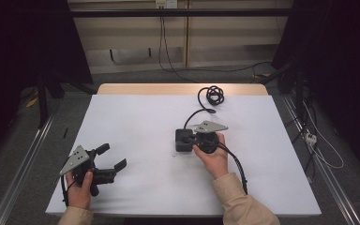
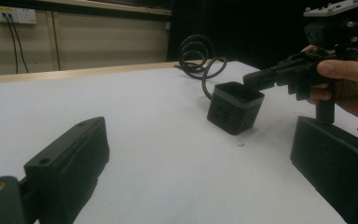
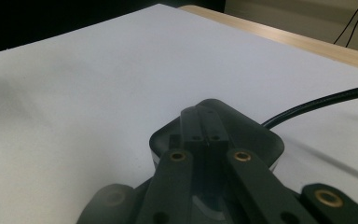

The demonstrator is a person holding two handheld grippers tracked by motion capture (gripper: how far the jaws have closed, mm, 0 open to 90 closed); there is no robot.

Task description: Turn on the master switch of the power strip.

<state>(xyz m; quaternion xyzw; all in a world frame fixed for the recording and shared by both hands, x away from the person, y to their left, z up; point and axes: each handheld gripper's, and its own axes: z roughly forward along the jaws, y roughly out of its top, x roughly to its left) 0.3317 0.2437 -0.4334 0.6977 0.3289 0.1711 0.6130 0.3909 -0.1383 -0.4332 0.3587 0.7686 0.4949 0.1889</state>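
Your right gripper (image 1: 191, 138), jaws pinched shut with nothing between them, rests right on top of the black socket cube (image 1: 183, 140) mid-table, while your left gripper (image 1: 113, 157) waits wide open, far off to the cube's left.

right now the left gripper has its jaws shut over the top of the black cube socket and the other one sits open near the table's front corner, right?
Wrong side. The high view shows the right gripper with its jaws shut over the black cube socket; the left gripper sits open near the table's front corner.
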